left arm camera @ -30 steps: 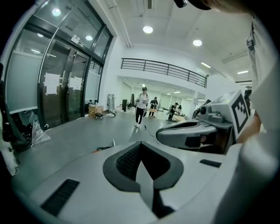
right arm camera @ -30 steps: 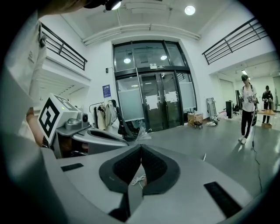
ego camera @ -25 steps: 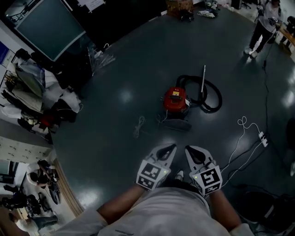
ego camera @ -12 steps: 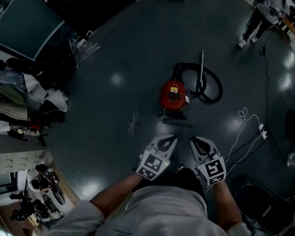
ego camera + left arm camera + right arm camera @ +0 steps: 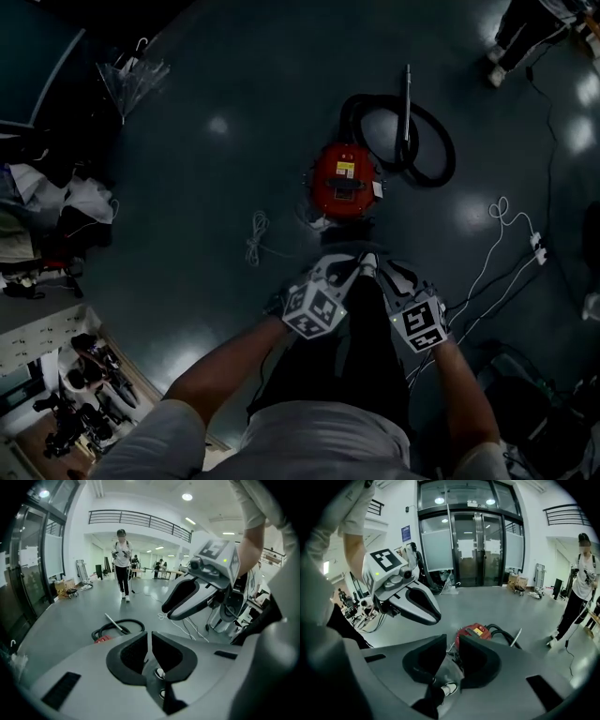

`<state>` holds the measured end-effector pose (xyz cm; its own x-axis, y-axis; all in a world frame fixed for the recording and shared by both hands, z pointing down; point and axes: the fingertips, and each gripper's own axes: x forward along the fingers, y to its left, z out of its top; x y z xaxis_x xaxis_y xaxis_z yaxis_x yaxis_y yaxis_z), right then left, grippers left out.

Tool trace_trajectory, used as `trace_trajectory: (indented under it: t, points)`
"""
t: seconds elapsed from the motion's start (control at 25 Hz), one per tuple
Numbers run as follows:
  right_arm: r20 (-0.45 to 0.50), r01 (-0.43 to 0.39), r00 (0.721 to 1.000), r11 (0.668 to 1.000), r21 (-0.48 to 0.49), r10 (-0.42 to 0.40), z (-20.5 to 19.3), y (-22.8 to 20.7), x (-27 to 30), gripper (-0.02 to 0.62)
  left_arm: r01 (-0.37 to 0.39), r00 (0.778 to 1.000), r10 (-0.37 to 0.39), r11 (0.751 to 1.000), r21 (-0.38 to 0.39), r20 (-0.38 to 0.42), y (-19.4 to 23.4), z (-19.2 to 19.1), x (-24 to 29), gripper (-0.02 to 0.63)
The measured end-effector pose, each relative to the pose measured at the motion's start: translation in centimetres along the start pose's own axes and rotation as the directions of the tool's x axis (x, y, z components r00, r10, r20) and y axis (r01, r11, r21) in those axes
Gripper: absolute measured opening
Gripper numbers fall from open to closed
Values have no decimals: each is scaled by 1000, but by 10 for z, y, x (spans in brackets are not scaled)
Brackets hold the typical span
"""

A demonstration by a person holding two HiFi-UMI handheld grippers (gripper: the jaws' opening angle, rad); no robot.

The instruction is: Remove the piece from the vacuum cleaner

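I see a red vacuum cleaner (image 5: 342,180) (the one bright colour down here) with a small yellow label, a black hose (image 5: 433,141) and a silvery tube (image 5: 405,112). The floor (image 5: 234,141) is dark blue-grey with pale glints. The cord (image 5: 255,236) is white. My trousers (image 5: 356,366) are black, my shirt (image 5: 319,441) pale grey.

A glossy dark grey floor (image 5: 169,206) spreads across a large hall and catches pale spots from the round ceiling lights (image 5: 187,497). White walls (image 5: 79,531) rise to a dark metal balcony railing (image 5: 140,520). Tall glass double doors in black frames (image 5: 476,550) close one side, with white paper sheets (image 5: 465,545) stuck on them. A heap of clothes and bags (image 5: 66,211) lies at the floor's left edge. A white power strip (image 5: 539,247) with a thin cable lies near its right edge.
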<state>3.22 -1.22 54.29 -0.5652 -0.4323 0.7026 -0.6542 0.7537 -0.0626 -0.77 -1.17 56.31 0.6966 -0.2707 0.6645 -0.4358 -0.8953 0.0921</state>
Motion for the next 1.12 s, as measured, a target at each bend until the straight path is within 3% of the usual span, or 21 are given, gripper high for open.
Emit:
trace_trajectory:
  t: [0.2, 0.36, 0.6, 0.76, 1.04, 1.12]
  points:
    - [-115, -63, 992, 992, -107, 51, -68, -20, 82, 67, 45, 992, -37, 997, 61, -123, 27, -73, 77, 75]
    - [-203, -120, 976, 975, -186, 81, -128, -29, 146, 81, 88, 971, -60, 990, 113, -231, 40, -141, 131, 94]
    - [-332, -233, 935, 918, -320, 122, -208, -28, 222, 114, 164, 934, -104, 975, 152, -341, 40, -221, 201, 103]
    - [-362, -255, 925, 890, -379, 112, -236, -27, 252, 130, 194, 917, -106, 961, 196, -385, 37, -254, 228, 106]
    - [-412, -278, 907, 858, -431, 87, -262, -27, 273, 129, 197, 912, -99, 957, 214, -397, 35, -275, 250, 103]
    - [-419, -284, 904, 851, -442, 84, -265, -25, 274, 99, 187, 916, -91, 958, 216, -390, 37, -275, 254, 77]
